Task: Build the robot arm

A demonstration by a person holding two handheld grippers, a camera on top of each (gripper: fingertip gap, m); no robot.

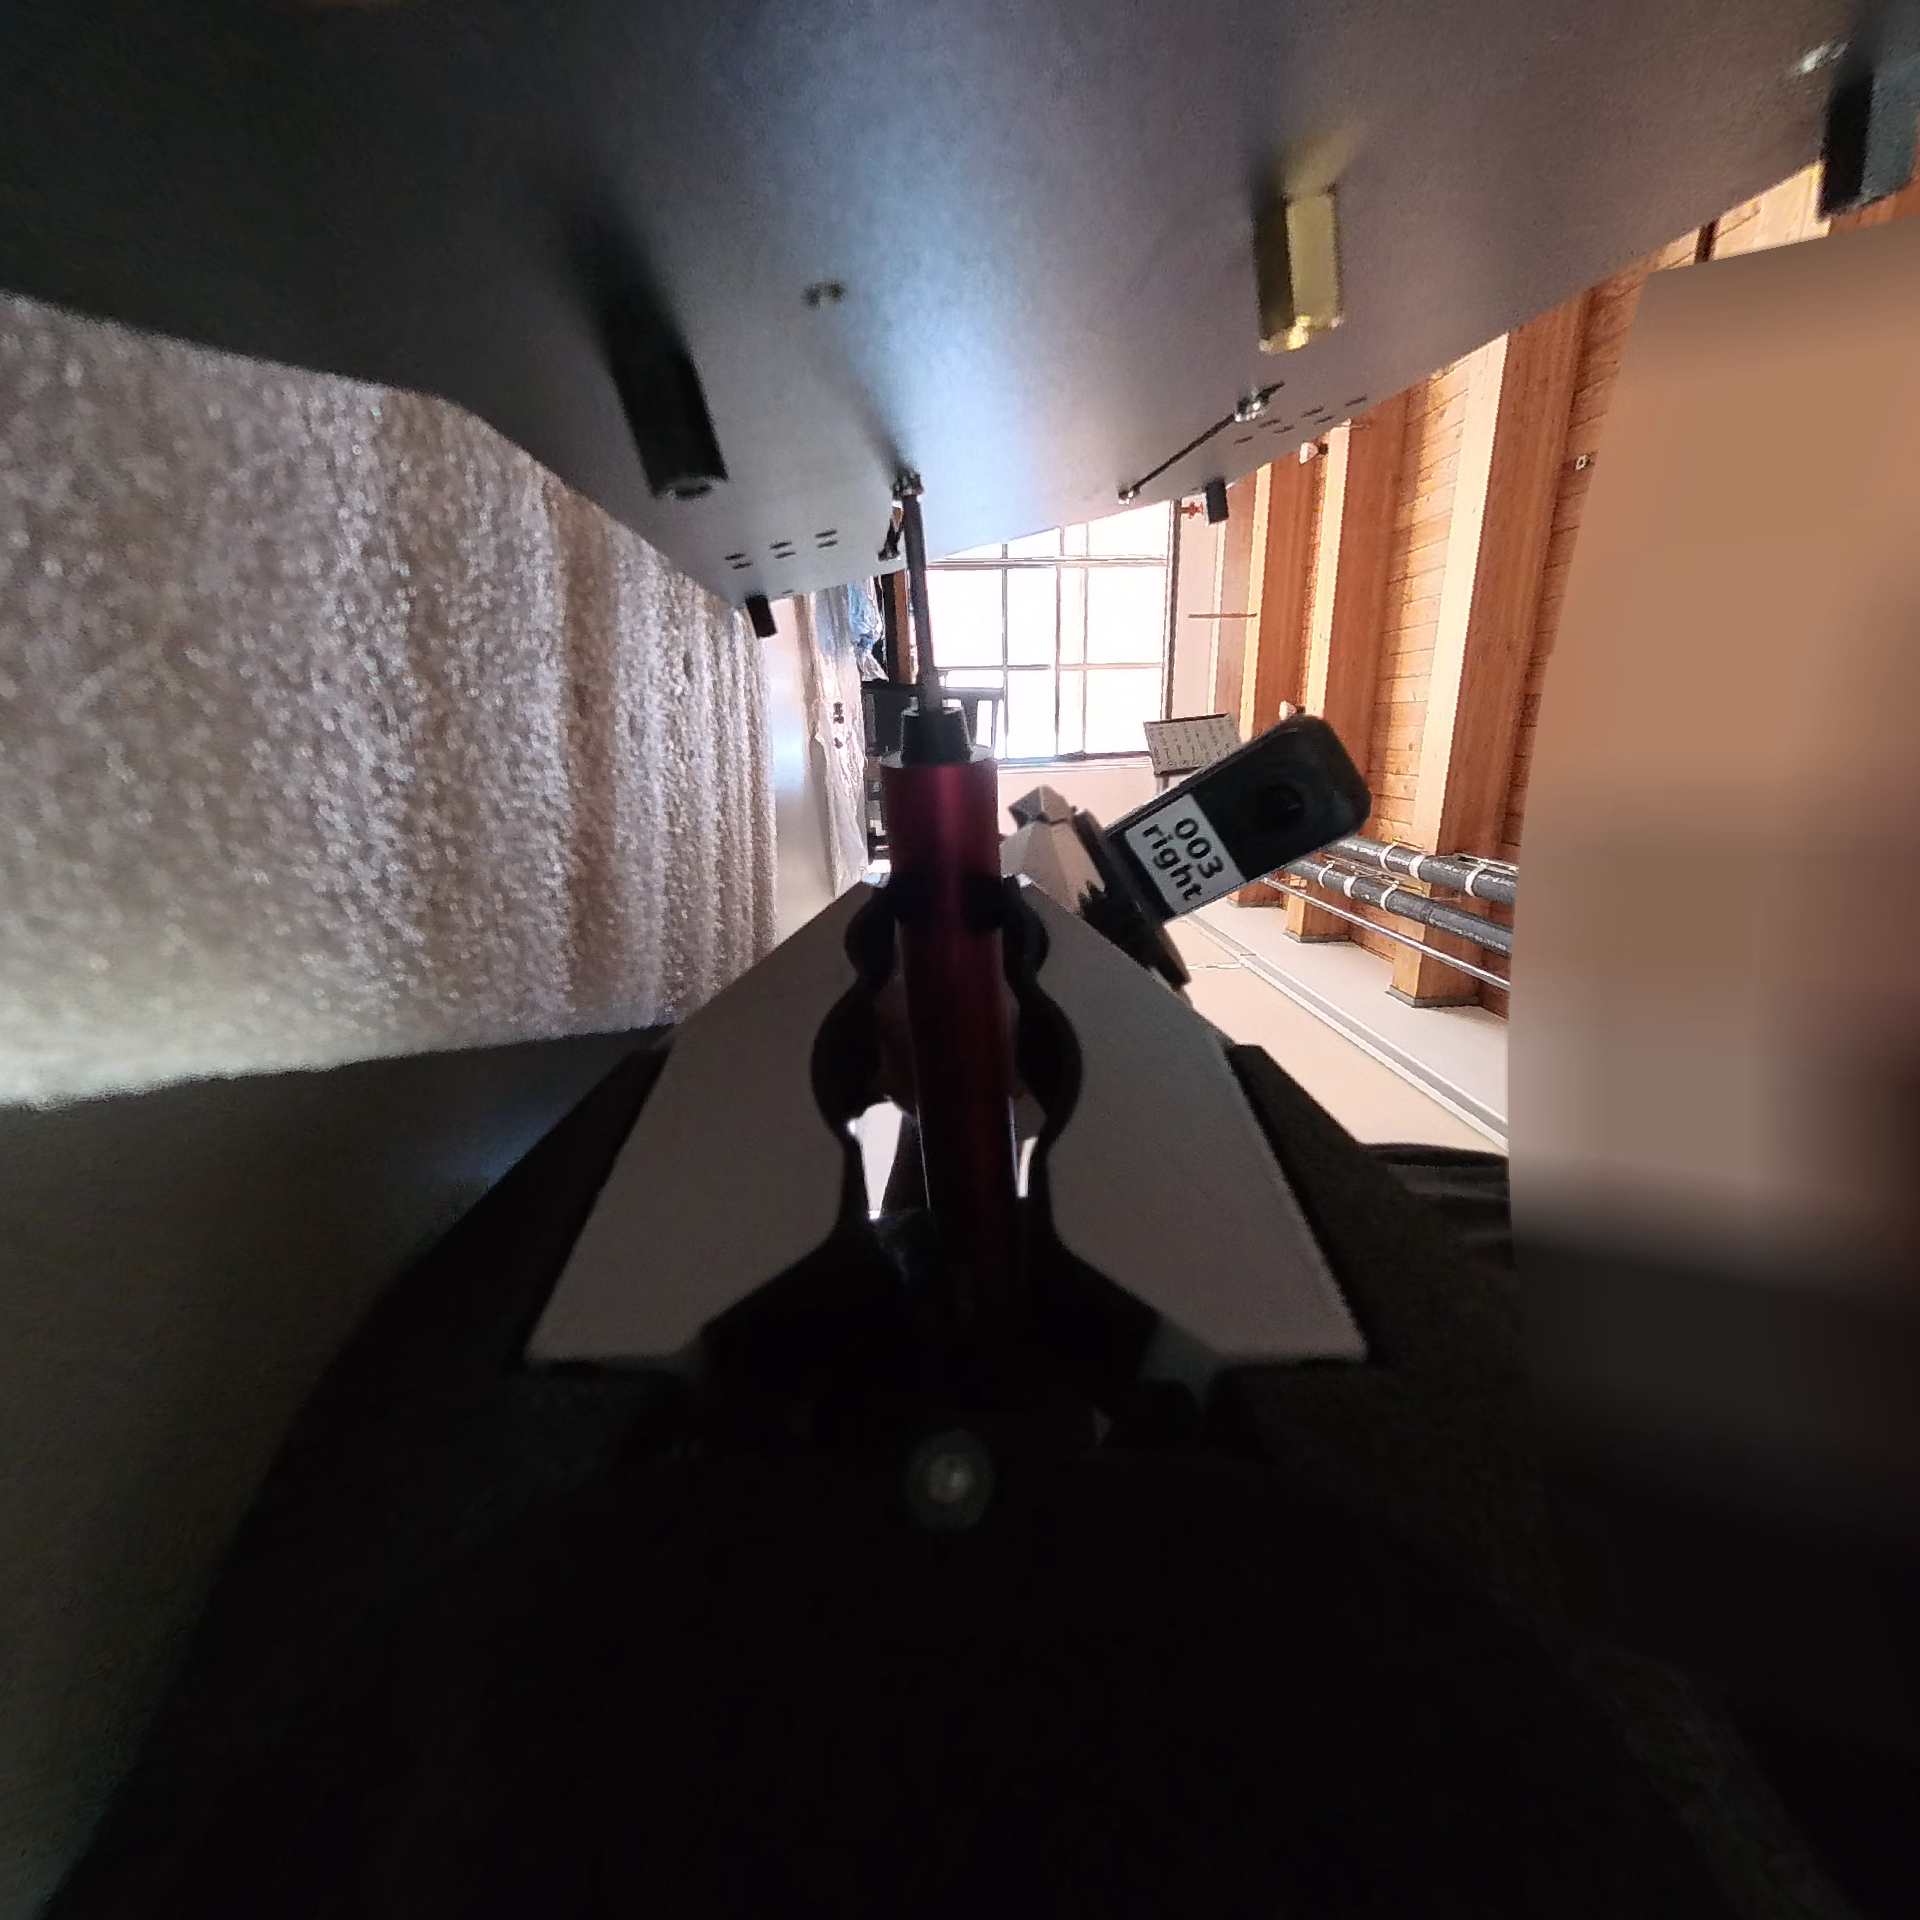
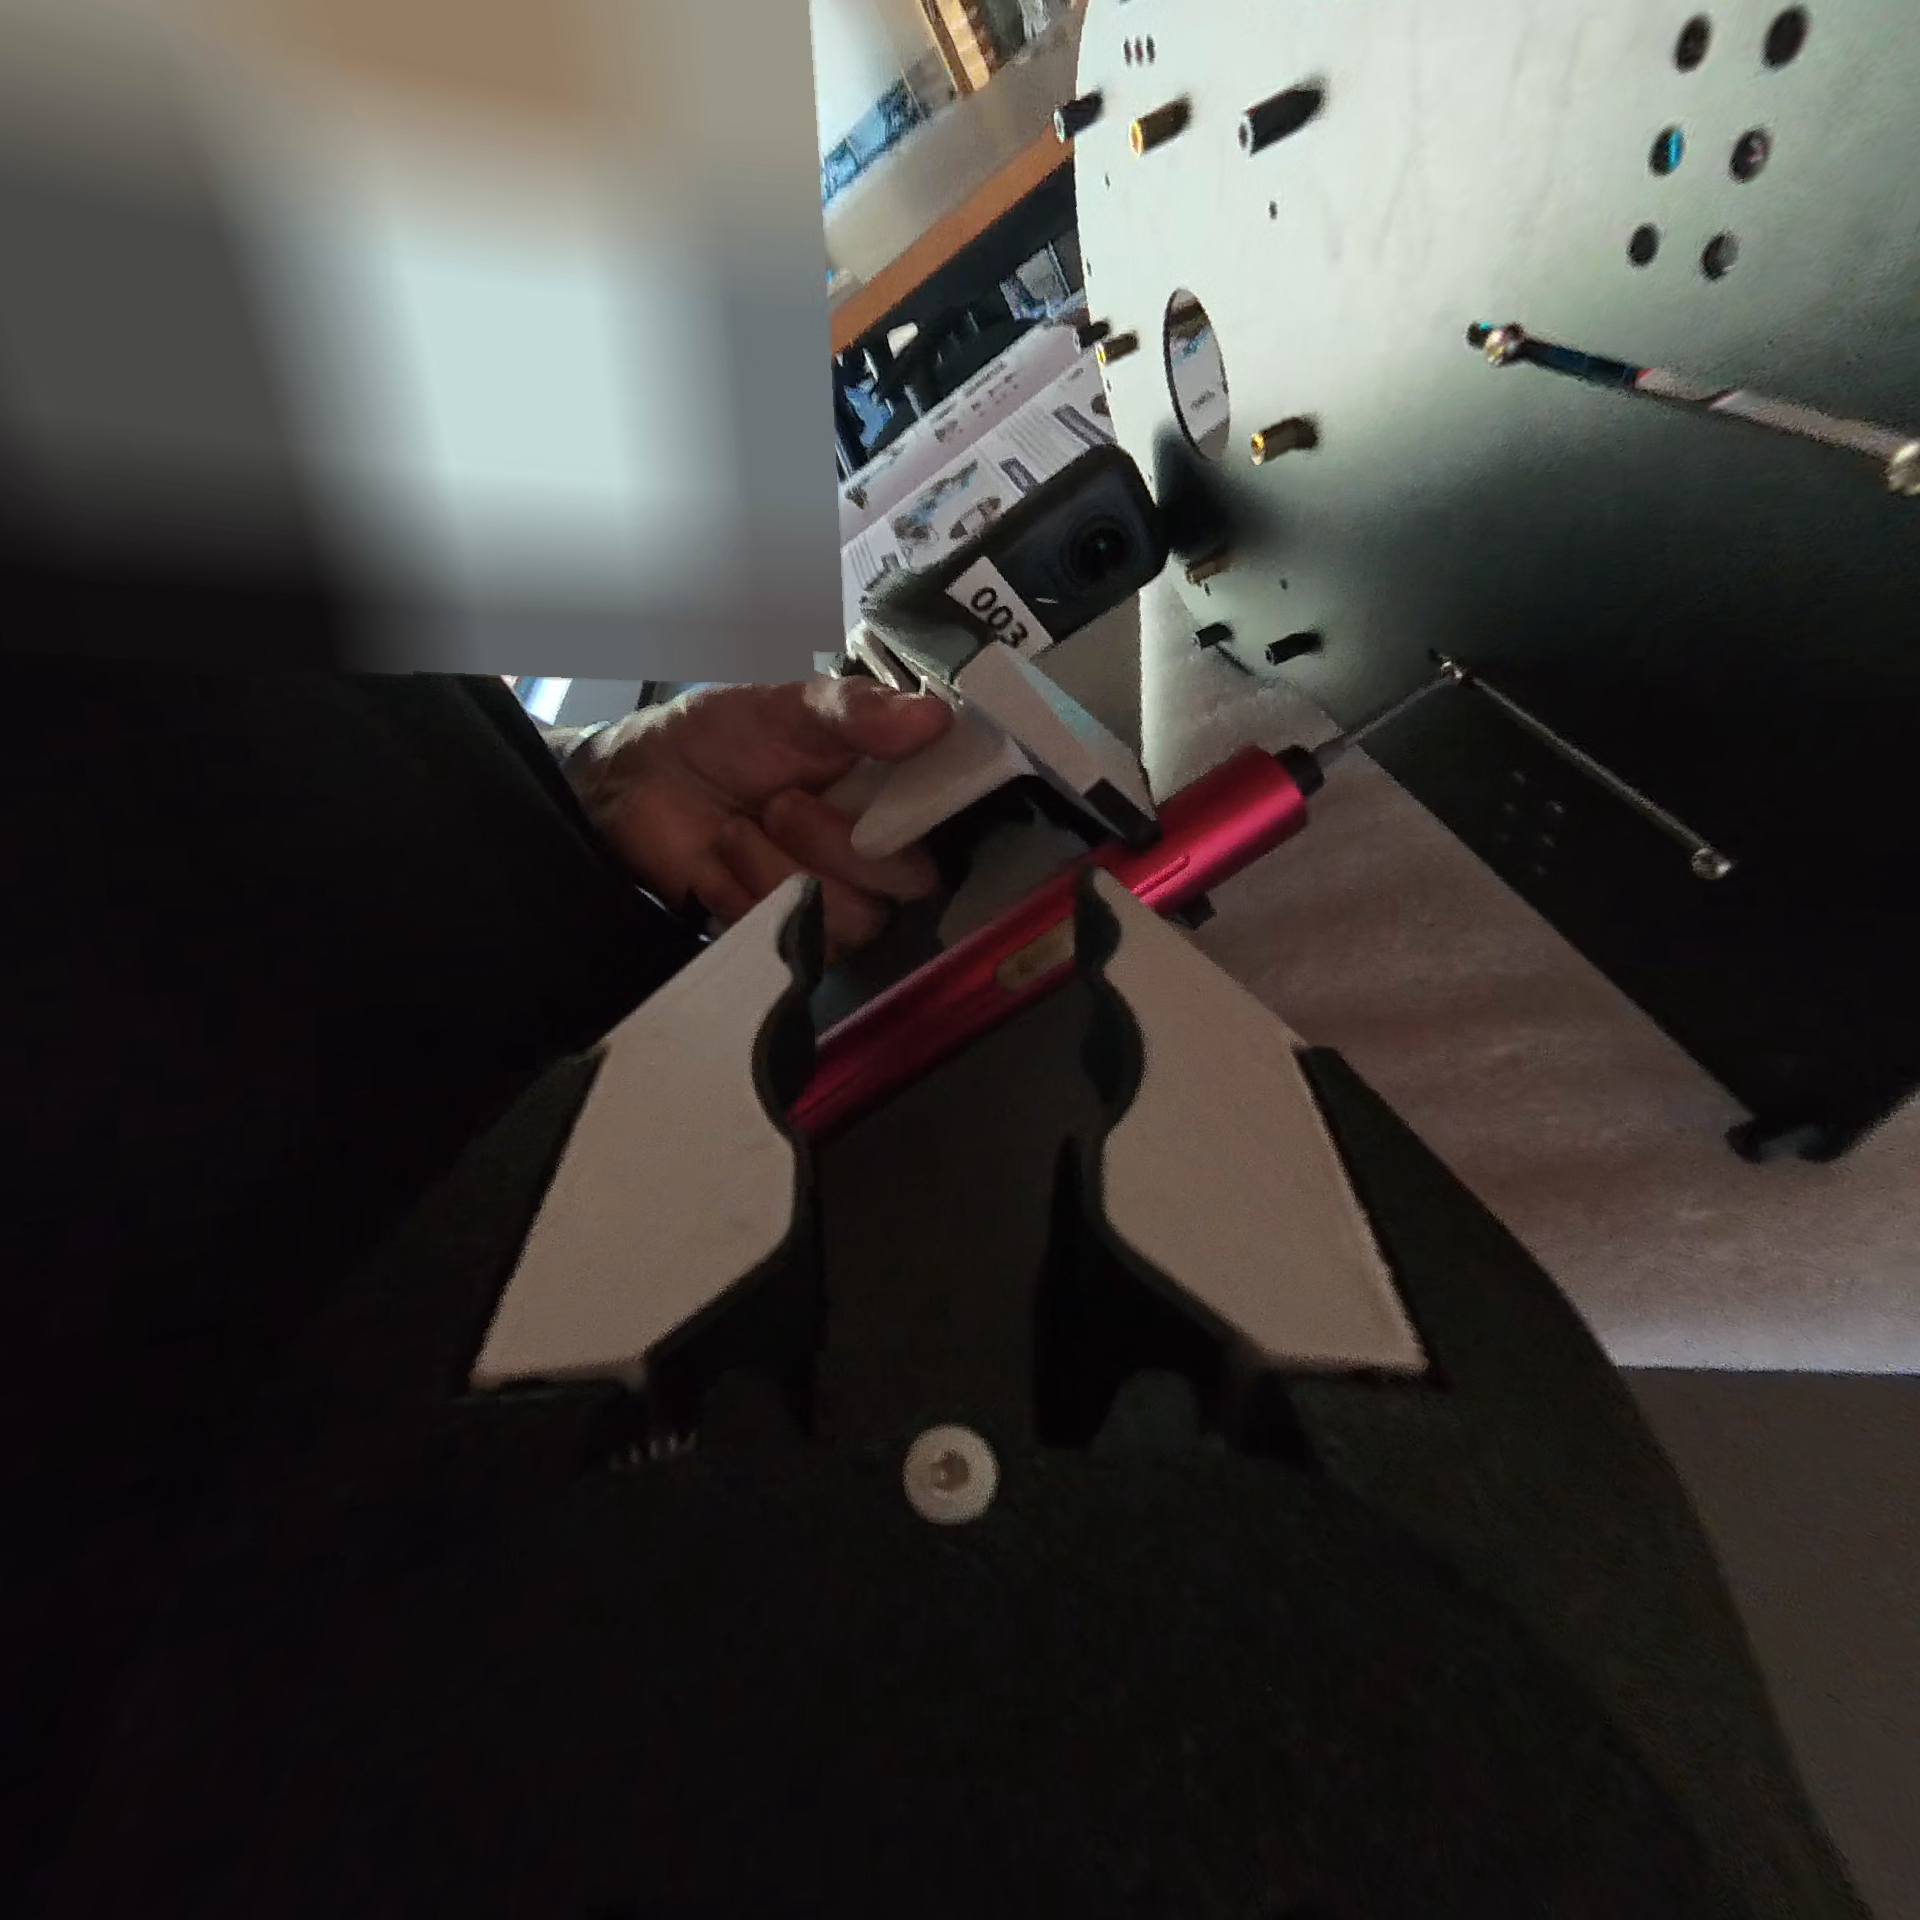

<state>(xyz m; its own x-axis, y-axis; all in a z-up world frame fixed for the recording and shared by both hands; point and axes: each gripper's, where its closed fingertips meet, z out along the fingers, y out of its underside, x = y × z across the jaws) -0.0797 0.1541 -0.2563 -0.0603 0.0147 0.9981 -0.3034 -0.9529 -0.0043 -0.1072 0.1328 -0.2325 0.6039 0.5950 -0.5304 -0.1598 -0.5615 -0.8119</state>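
Note:
My left gripper (image 1: 940,906) is shut on a red screwdriver (image 1: 940,831). Its thin bit (image 1: 920,603) meets a screw at the edge of a dark metal plate (image 1: 935,260). In the right wrist view the plate (image 2: 1455,260) stands on edge, full of holes and standoffs. There the left gripper (image 2: 1122,821) clamps the screwdriver (image 2: 1236,805), and a hand (image 2: 748,790) holds that gripper. My right gripper (image 2: 951,899) is open. The screwdriver's rear part crosses the gap between its fingers; I cannot tell if they touch it.
White foam sheet (image 1: 312,675) lies under the plate and shows in the right wrist view (image 2: 1455,1039). Brass standoffs (image 1: 1299,270) and black ones (image 1: 675,416) stick out of the plate. Long rods (image 2: 1704,390) run along it. Printed boxes (image 2: 935,499) lie behind.

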